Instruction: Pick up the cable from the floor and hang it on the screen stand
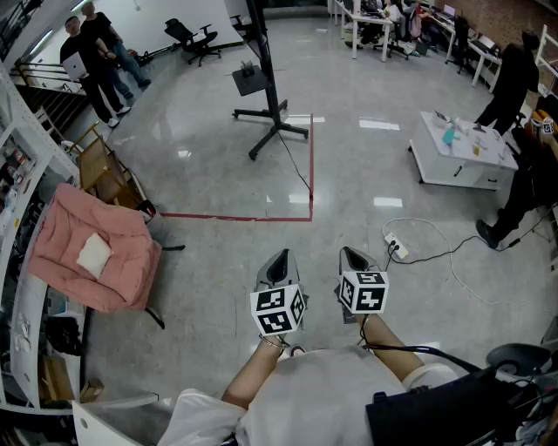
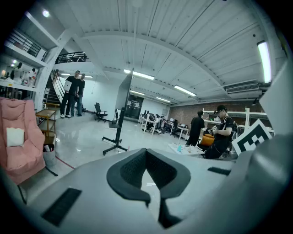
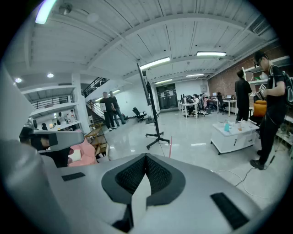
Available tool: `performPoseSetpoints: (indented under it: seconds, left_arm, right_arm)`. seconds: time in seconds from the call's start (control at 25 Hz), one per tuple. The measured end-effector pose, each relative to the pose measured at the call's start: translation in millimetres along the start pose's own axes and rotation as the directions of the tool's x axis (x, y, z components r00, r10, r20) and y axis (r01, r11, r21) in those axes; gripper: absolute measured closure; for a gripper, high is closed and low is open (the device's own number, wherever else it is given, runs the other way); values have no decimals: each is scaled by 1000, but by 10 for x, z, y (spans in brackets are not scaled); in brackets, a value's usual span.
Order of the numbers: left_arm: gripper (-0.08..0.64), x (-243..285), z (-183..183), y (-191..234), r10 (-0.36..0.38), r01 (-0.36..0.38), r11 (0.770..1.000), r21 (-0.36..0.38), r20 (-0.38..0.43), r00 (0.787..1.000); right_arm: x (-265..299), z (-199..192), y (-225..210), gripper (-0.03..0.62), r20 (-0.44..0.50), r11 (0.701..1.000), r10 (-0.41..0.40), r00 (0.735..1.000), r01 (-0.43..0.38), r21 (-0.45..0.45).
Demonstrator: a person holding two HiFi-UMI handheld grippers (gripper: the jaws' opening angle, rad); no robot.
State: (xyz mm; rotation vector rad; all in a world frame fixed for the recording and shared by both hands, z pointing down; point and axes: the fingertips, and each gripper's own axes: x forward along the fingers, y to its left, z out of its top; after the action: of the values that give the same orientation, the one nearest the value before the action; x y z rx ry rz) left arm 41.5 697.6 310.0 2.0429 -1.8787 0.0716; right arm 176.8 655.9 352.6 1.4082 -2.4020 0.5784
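glossy grey floor (image 1: 209,174) all round you, light patches mirrored in it.

nearest: your left gripper (image 1: 281,258) and right gripper (image 1: 351,254), side by side, tipped a little down. both are clenched on nothing; each gripper view shows the dark pads meeting at the tip.

only print close by is the black-and-white square code on each marker cube (image 1: 279,309): patterns, not letters.

just ahead to the right, a white power strip (image 1: 394,246) lies on the floor, and a white cable (image 1: 427,226) loops off it.

left of you is a pink chair (image 1: 91,253) with a white cushion (image 1: 93,254) on the seat. a small bin (image 2: 49,155) sits beside it, contents too small to tell.

past that, red tape (image 1: 235,217) marks a corner on the floor. a thin black cable (image 1: 299,170) trails over the floor from the base of the screen stand (image 1: 272,96) to the tape. you cannot tell which cable is the job's; both lie well apart from your grippers.

to the right, a low white table (image 1: 458,174) carries a teal bottle (image 1: 448,135) and small items. the shelves (image 1: 13,148) along the left wall hold clutter too blurred to name.

far back: people (image 1: 91,52) standing, desks (image 1: 370,22), an office chair (image 1: 193,37).
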Motion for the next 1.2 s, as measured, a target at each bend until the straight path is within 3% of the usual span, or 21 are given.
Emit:
performPoseSetpoints:
  seconds: [0.48,0.72,1.2]
  left_arm:
    - [557,121,72,271,-13,13,1000,-26,4,1000]
    - [557,223,89,600,1,-1,999,-44,6,1000]
    - [557,649,102,779,6,-7,998,-56,-13,1000]
  right_arm:
    - [220,28,109,575,20,999,-21,1000,20,48]
    - [413,1,213,575,9,997,-42,999,41,63]
    - [832,-19,-93,575,-46,990,-88,995,92,104]
